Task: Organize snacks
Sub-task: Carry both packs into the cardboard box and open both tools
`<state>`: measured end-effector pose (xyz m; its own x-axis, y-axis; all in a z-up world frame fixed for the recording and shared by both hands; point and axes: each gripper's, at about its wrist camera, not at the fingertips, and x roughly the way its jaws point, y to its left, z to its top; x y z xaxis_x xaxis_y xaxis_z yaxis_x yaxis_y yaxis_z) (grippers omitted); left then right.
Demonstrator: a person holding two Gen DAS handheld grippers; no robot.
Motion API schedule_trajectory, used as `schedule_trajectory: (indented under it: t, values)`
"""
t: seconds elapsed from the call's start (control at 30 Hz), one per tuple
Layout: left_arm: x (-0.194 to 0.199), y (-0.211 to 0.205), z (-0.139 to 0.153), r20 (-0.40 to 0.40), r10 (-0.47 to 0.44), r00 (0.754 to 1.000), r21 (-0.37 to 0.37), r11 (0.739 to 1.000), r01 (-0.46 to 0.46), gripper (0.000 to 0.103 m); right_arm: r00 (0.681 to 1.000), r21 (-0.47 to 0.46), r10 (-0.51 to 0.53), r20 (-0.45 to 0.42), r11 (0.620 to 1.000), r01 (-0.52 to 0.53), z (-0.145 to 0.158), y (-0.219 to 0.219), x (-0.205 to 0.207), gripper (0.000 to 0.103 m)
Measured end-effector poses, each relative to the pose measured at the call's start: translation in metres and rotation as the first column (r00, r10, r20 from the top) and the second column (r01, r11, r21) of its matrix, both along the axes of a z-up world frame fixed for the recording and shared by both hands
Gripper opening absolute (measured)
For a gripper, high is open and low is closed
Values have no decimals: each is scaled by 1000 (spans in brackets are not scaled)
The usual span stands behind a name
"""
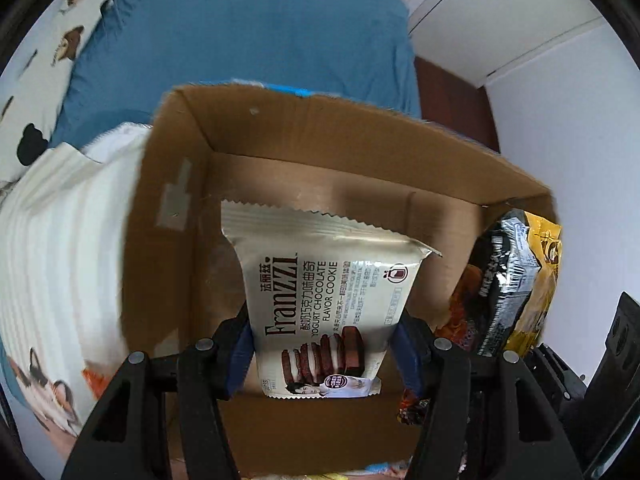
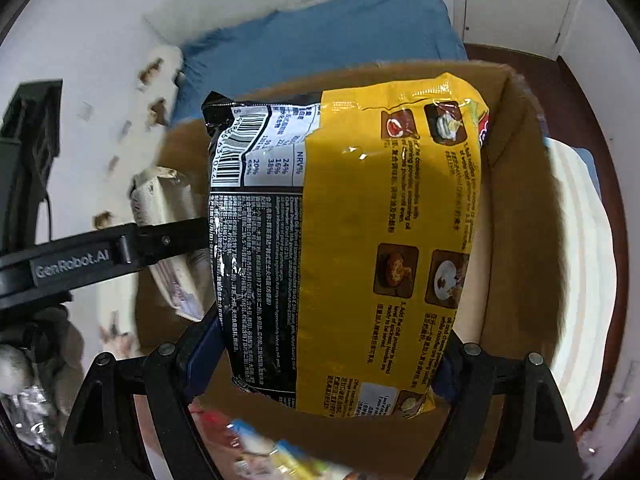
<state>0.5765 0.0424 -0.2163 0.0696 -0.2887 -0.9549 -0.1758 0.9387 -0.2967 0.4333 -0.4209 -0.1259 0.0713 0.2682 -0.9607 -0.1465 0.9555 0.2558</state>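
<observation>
Left gripper (image 1: 322, 344): sitting at bottom centre of left wrist view, blue pads pinching the cookie pack (image 1: 320, 296) by both side edges.
Cookie pack: white Franzzi yogurt choc pkt, hanging centre frame over the open cardboard box (image 1: 176, 216), serrated end pointing toward box's far wall.
Right gripper (image 2: 328, 356): sitting at bottom of right wrist view, jaws standing wide and clamping the noodle bag (image 2: 384, 240) across its lower end.
Noodle bag: yellow and black pkt w/ barcode, filling centre frame, hanging above same box; also showing at right edge of left wrist view.
Box: brown, flaps up, standing on blue bedding (image 1: 240, 32); inside looking bare where visible.
Striped cloth (image 1: 60, 248): lying left of box in left wrist view.
Loose snack pkts (image 2: 260, 452): blurring at bottom edge of right wrist view, kind unclear.
</observation>
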Motion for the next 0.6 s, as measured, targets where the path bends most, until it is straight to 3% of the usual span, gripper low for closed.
schedule_trajectory:
  t: [0.1, 0.4, 0.43, 0.47, 0.5, 0.6]
  values:
    - [14, -2, -27, -44, -9, 999, 7, 1000, 10, 57, 999, -32, -1, -36, 999, 0, -22, -19, 19, 87]
    - [13, -7, -50, -107, -32, 994, 26, 999, 35, 59, 994, -112, -26, -103, 994, 14, -55, -71, 31, 88]
    - [12, -6, -49, -97, -32, 995, 27, 999, 34, 66, 994, -127, -31, -103, 992, 18, -55, -77, 33, 94]
    - [11, -6, -46, -81, -35, 996, 29, 999, 38, 83, 994, -131, -34, -100, 991, 20, -53, -85, 34, 100]
    - [9, -5, -43, -67, -41, 997, 42, 998, 44, 91, 995, -137, -35, -96, 990, 22, -52, -94, 34, 100]
    - [1, -5, -31, -26, -49, 998, 61, 997, 50, 94, 996, -138, -39, -86, 990, 27, -42, -124, 30, 100]
